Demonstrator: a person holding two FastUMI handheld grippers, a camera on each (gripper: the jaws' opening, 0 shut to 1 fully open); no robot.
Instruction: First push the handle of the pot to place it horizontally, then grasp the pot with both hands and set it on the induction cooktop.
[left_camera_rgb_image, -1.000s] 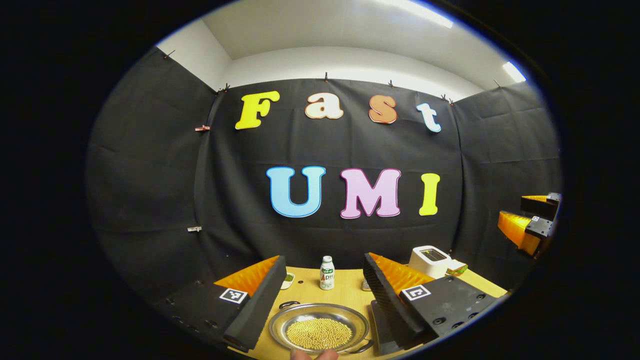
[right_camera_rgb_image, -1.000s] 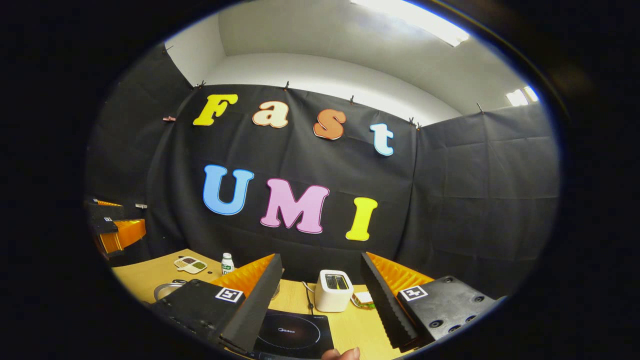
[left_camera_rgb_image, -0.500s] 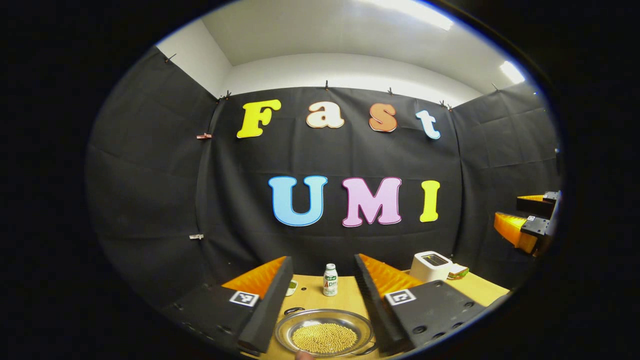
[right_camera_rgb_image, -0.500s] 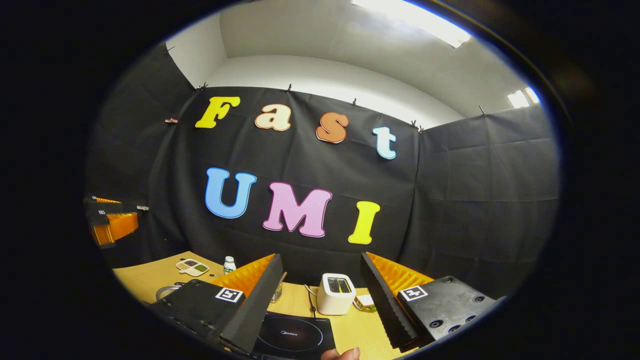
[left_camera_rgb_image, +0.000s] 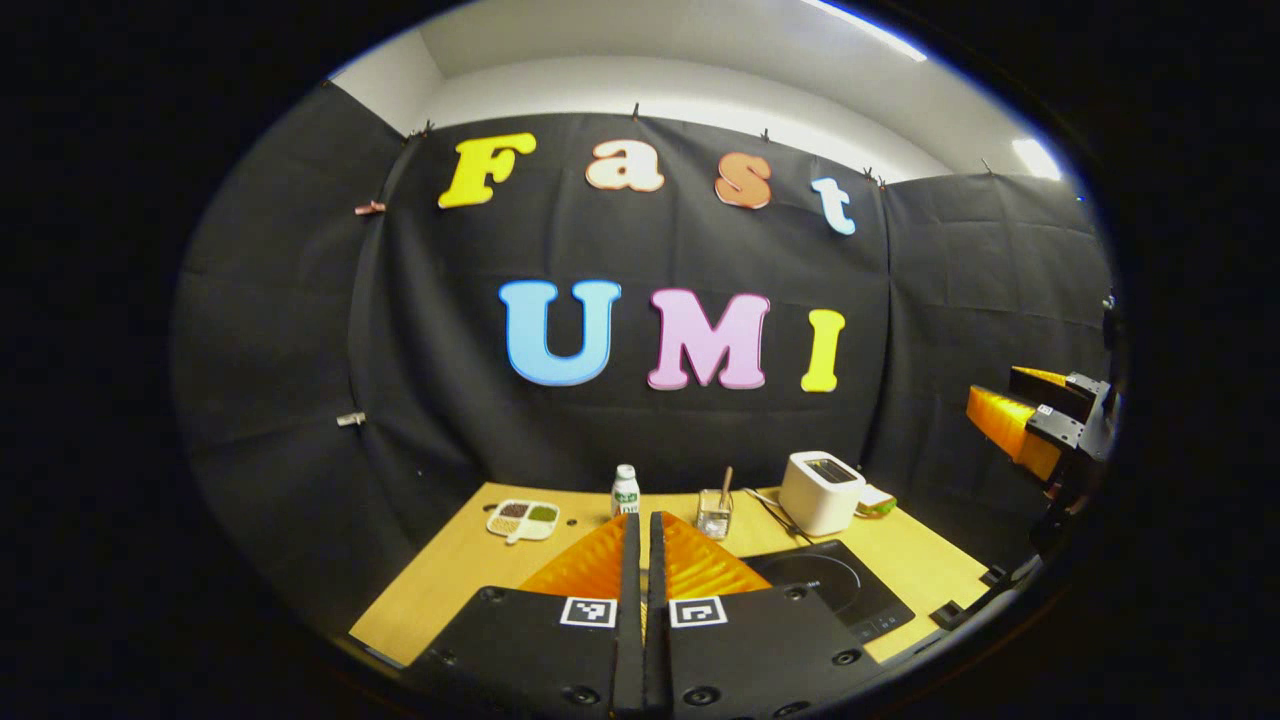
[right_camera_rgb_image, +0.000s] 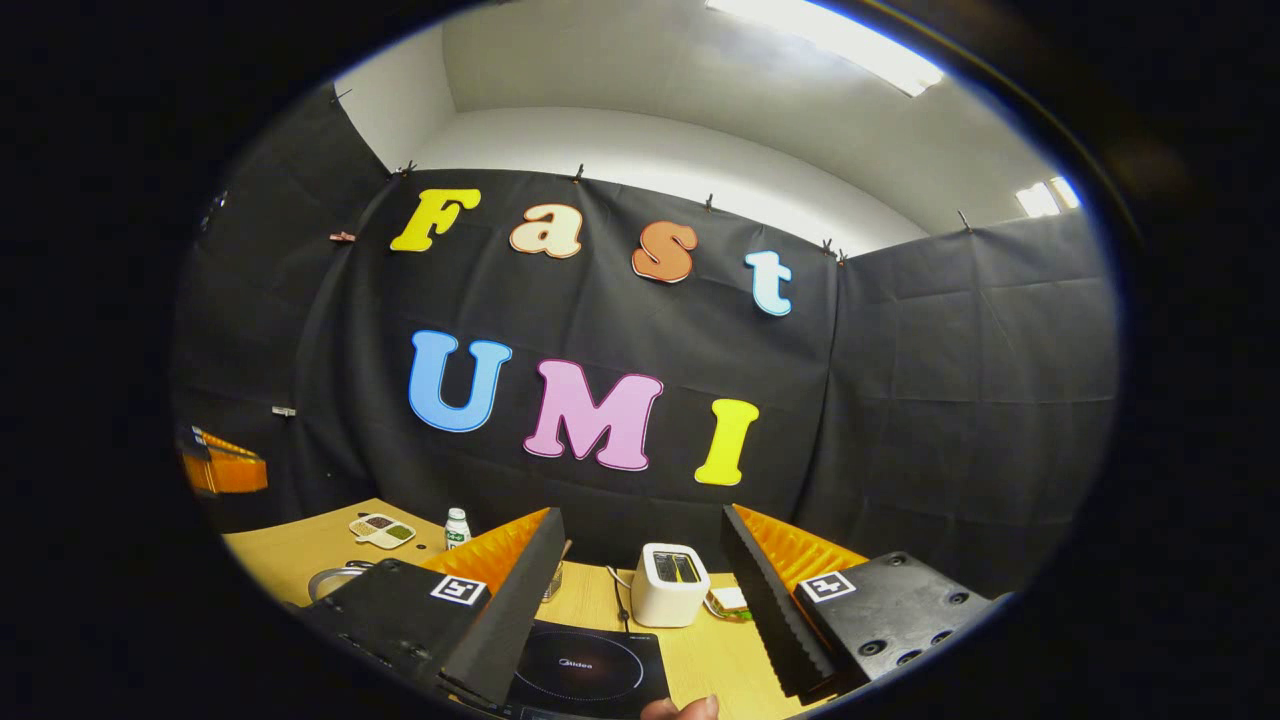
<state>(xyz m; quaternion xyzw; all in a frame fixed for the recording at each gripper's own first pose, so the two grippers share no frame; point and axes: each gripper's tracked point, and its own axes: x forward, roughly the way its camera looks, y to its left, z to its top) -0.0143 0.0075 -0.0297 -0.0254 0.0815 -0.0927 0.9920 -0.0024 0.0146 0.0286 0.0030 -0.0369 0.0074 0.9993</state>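
- Pot position: in the right gripper view I saw a metal pot (right_camera_rgb_image: 332, 579) as a curved, shiny rim on the wooden table (right_camera_rgb_image: 290, 555). It lay to the left of the right gripper (right_camera_rgb_image: 640, 600), outside its jaws and not touching them. That gripper's own left finger hid most of the pot, so I could not tell how its handle lay.
- Right gripper: its jaws stood wide apart and held nothing. The inner faces of its fingers (right_camera_rgb_image: 510, 600) were ribbed and wedge-shaped.
- Induction cooktop (right_camera_rgb_image: 590, 668): a flat, glossy dark slab with a thin ring marked on it. It lay on the table directly below the gap between the right gripper's jaws, and to the right of the pot.
- Left gripper (left_camera_rgb_image: 640, 560): its jaws were pressed together face to face with nothing between them. It was raised over the near table edge. Each half of the body carried a square printed marker.
- Other items noted from the left gripper view: a boxy, smooth white toaster (left_camera_rgb_image: 820, 490) behind the cooktop, a small plastic bottle (left_camera_rgb_image: 625, 490), a clear glass (left_camera_rgb_image: 714, 512) with a stick standing in it, and a divided dish (left_camera_rgb_image: 521, 520) holding portions of grain-like contents.
- A thumb (right_camera_rgb_image: 682, 708) was at the bottom edge of the right gripper view.
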